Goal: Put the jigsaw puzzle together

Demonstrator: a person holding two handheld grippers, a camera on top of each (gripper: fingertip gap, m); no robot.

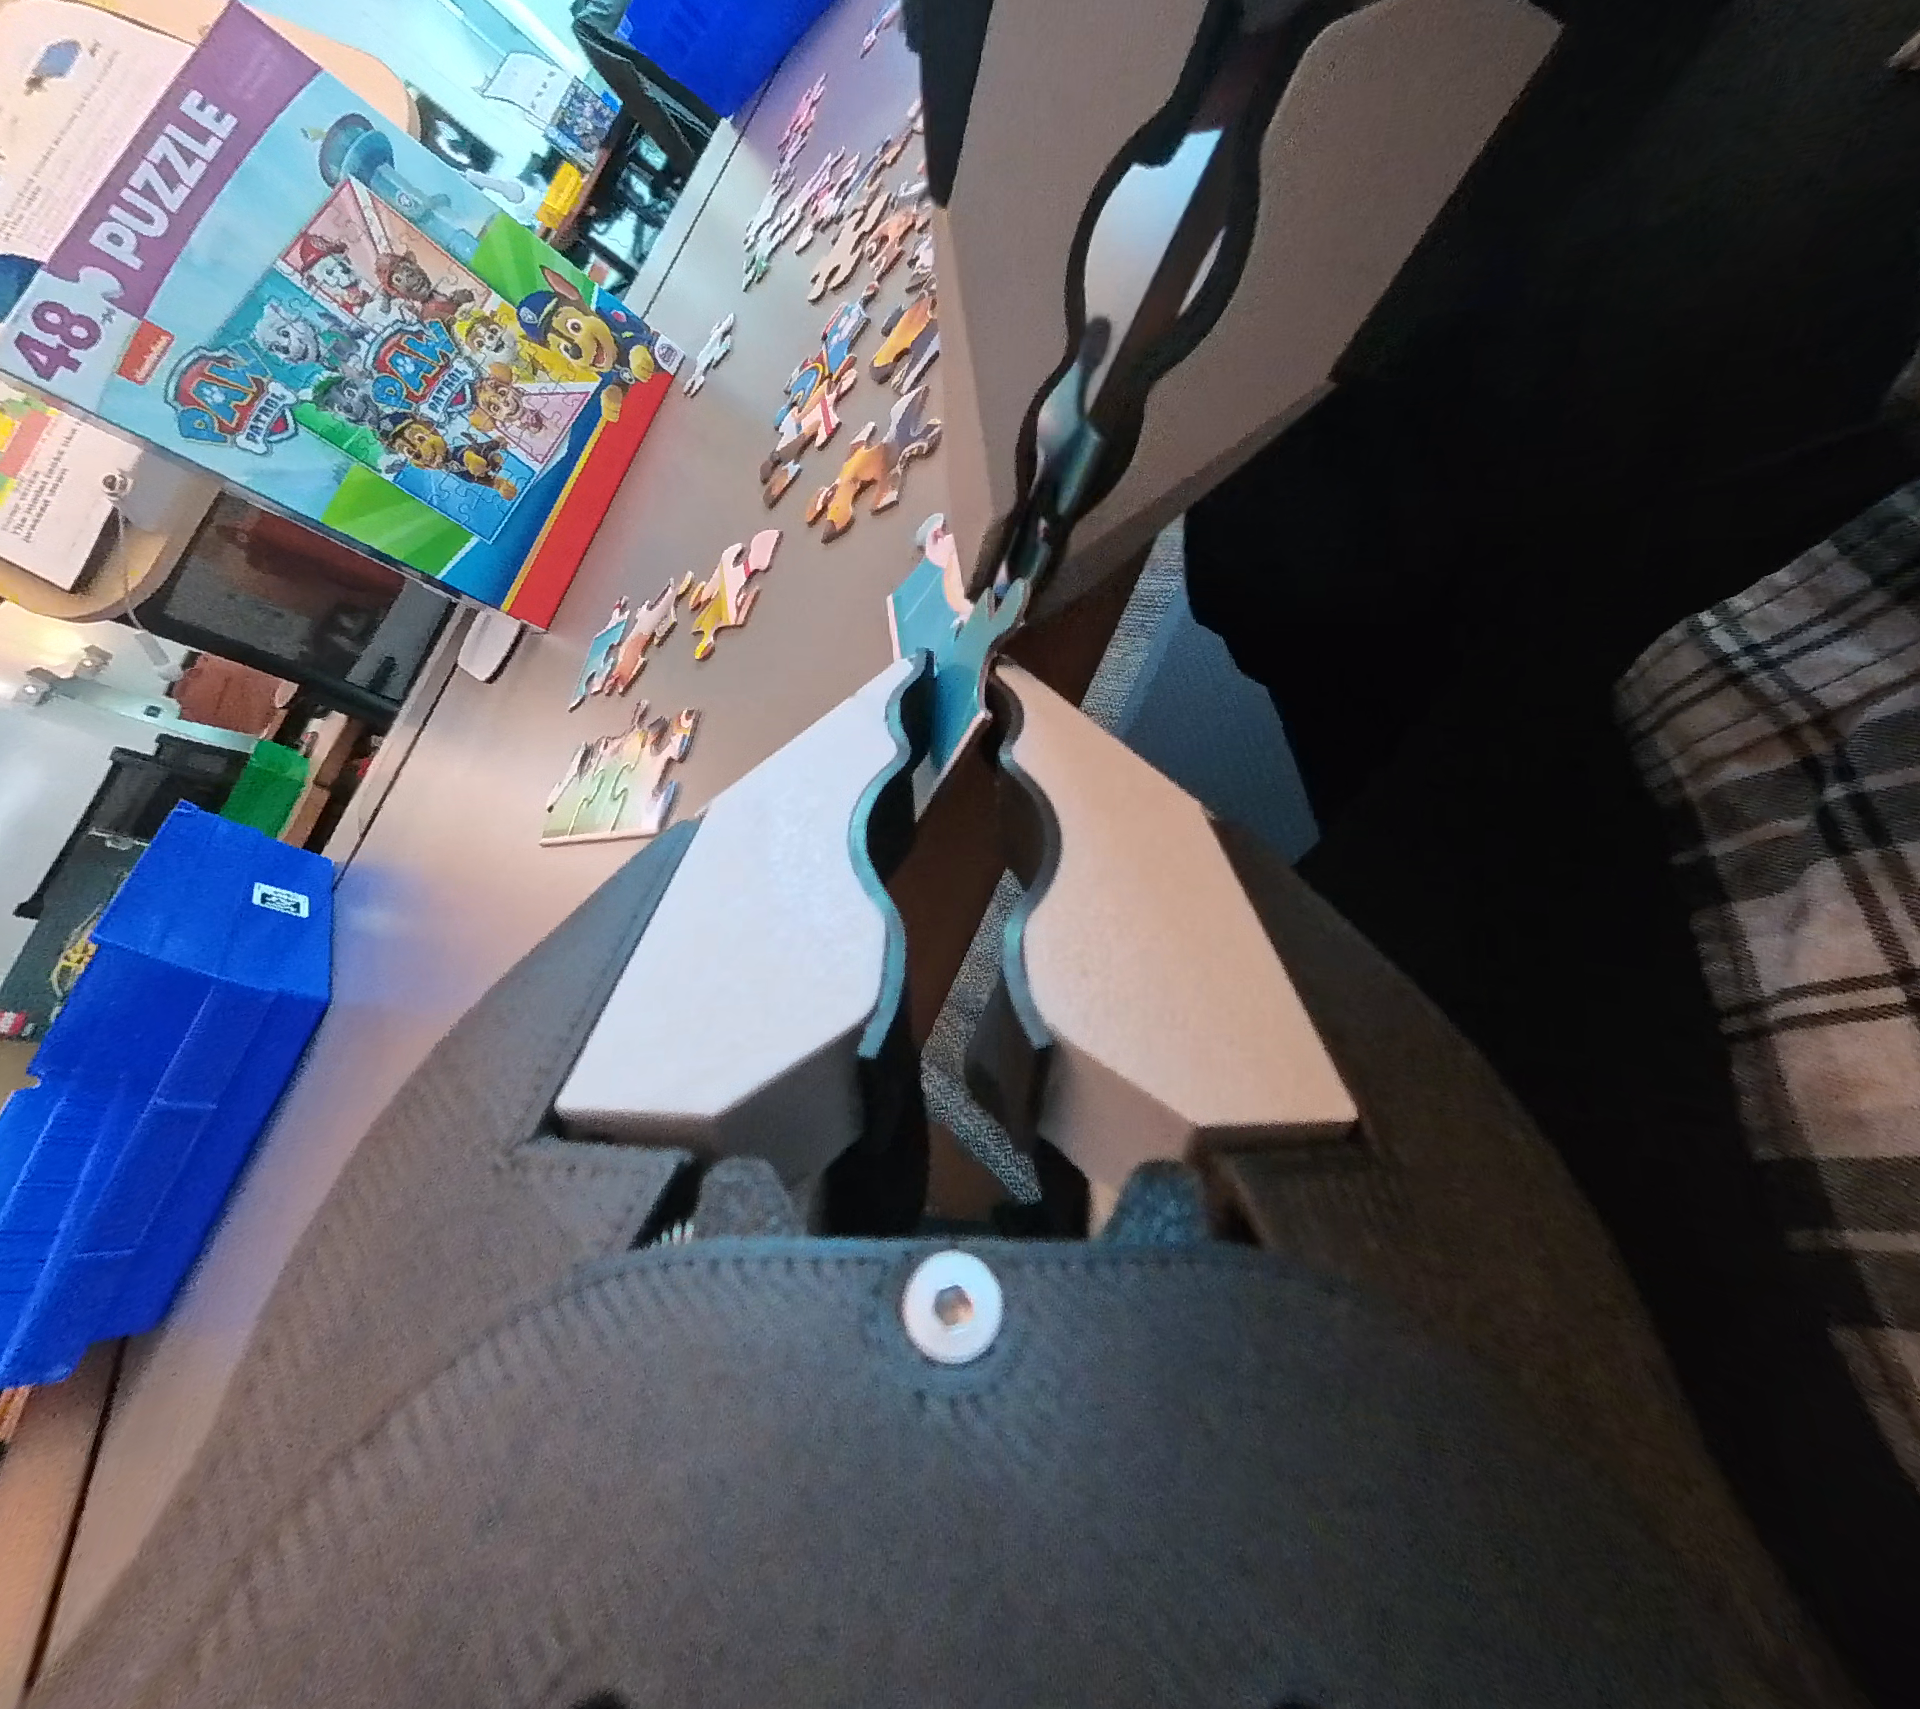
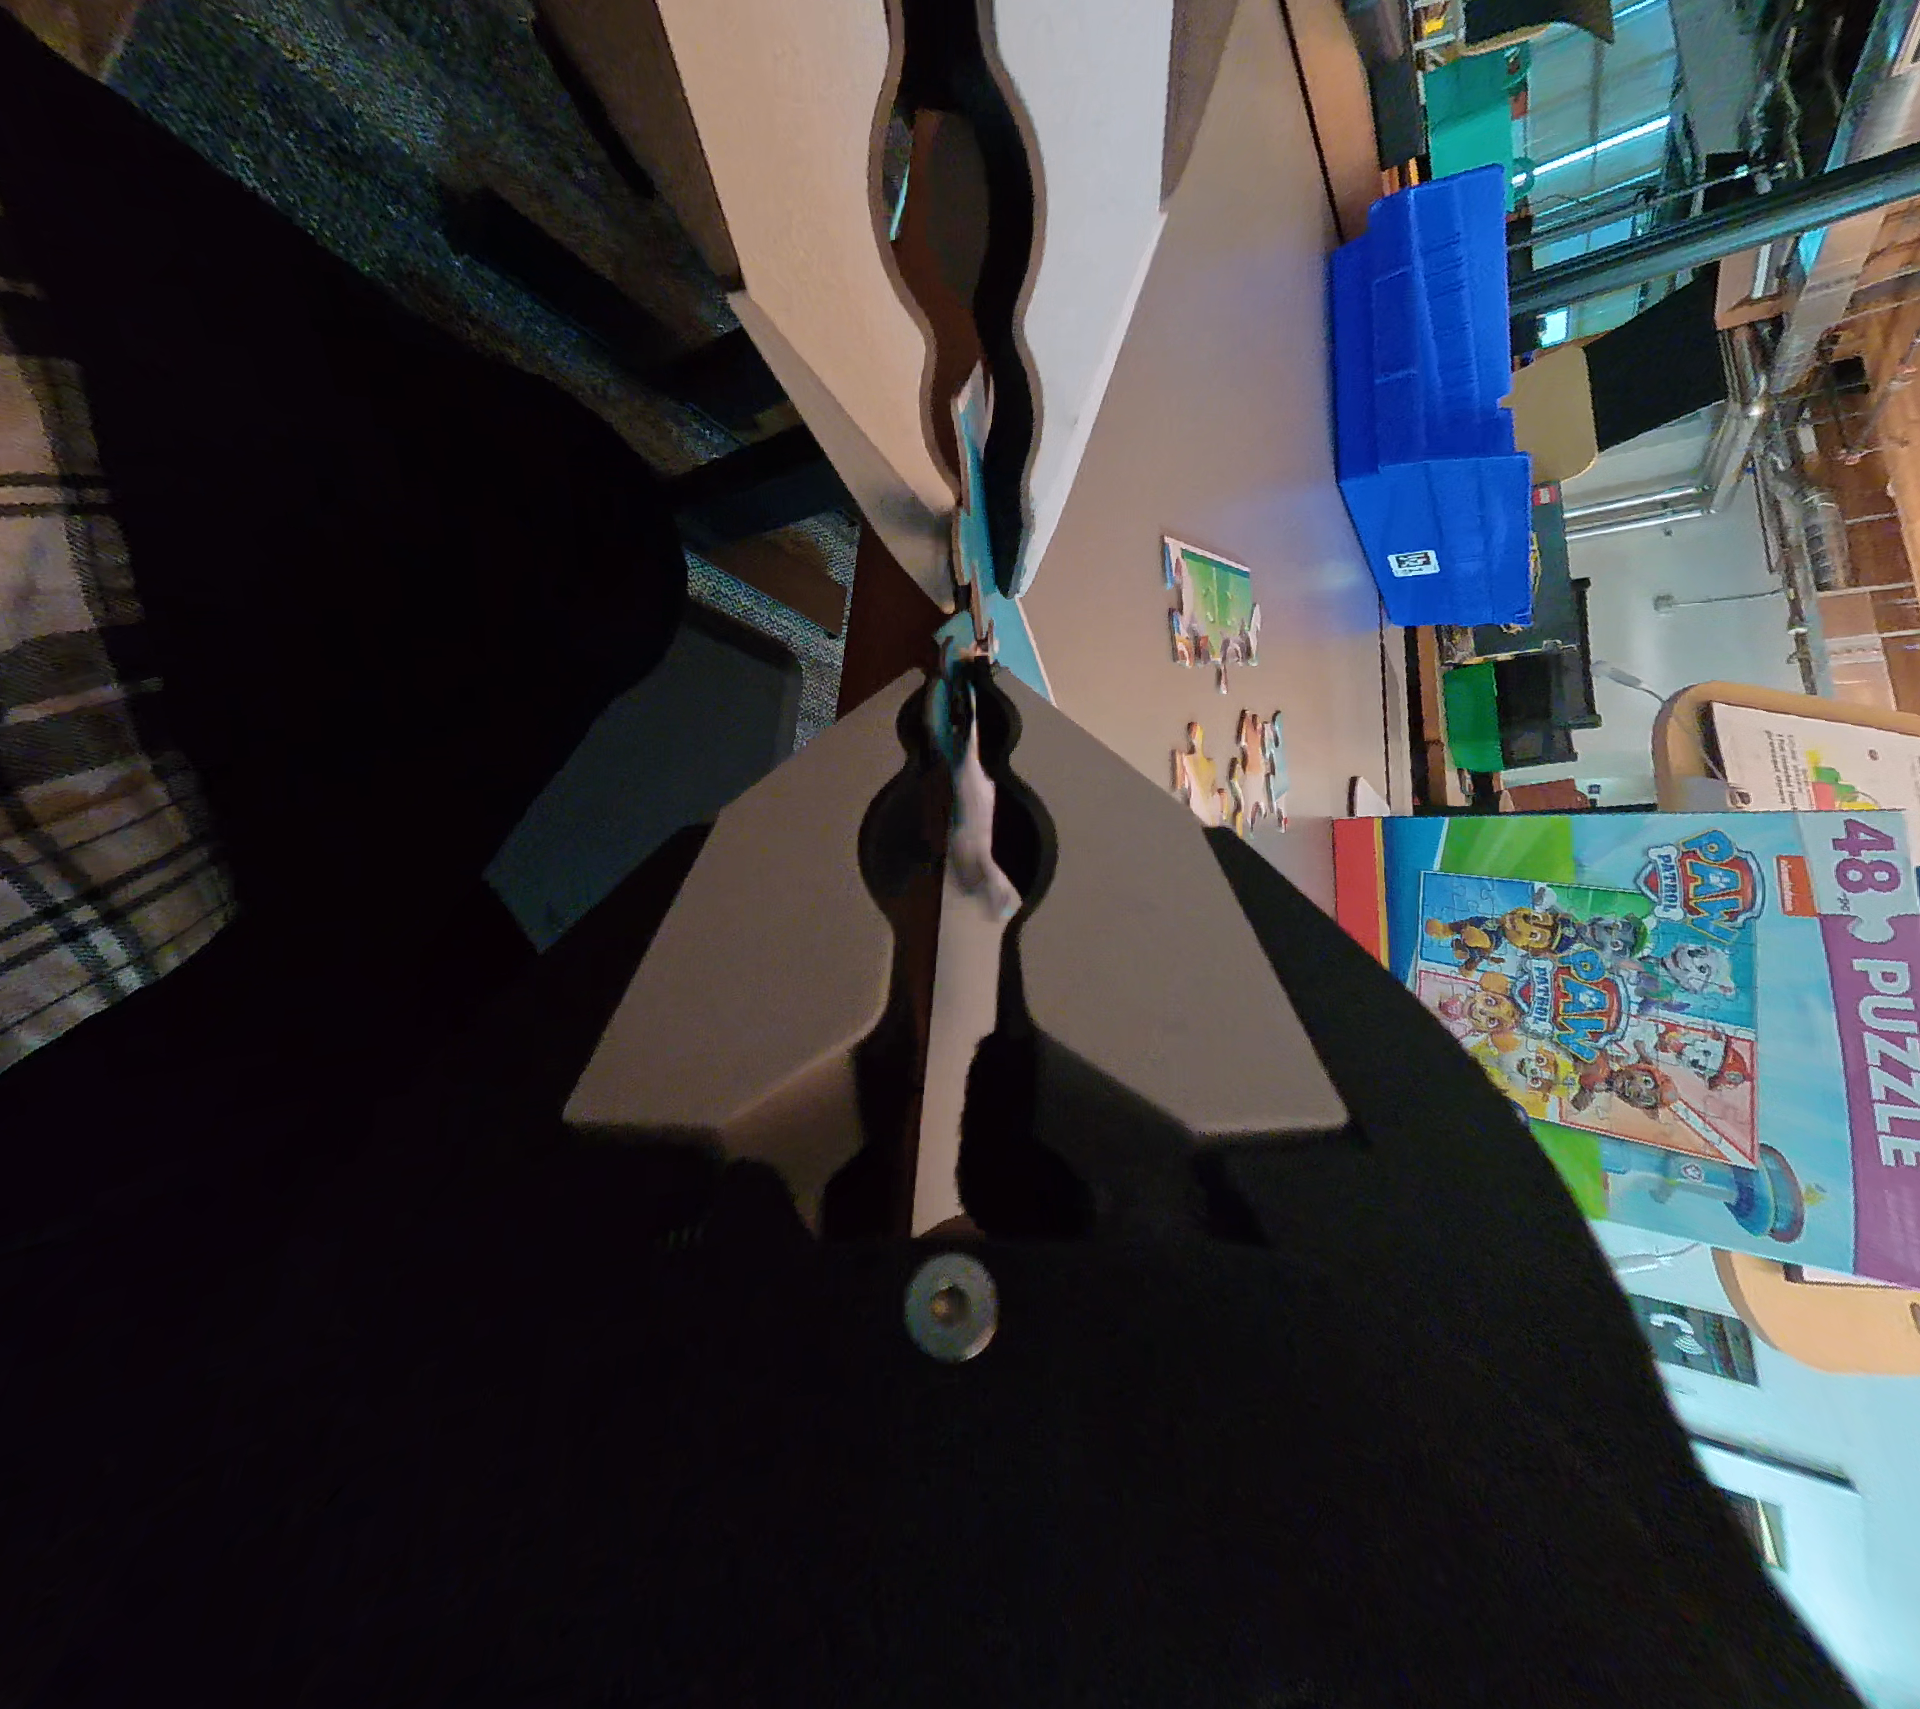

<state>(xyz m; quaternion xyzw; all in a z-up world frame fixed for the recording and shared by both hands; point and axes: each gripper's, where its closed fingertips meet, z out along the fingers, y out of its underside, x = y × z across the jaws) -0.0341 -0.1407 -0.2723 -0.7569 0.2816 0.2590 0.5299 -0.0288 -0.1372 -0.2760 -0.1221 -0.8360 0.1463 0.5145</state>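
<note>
The left gripper [image 1: 992, 691] pinches a teal cardboard puzzle piece [image 1: 961, 667] at its fingertips, just off the near edge of the grey table [image 1: 665, 537]. Facing it tip to tip, the right gripper [image 2: 961, 703] is closed on a pale, whitish puzzle piece [image 2: 977, 838]; the two pieces meet between the grippers. Loose colourful puzzle pieces [image 1: 852, 371] lie scattered mid-table, the printed cardboard puzzle box [image 1: 343, 350] stands near the far edge, and a blue plastic bin [image 2: 1439, 412] sits toward one end.
</note>
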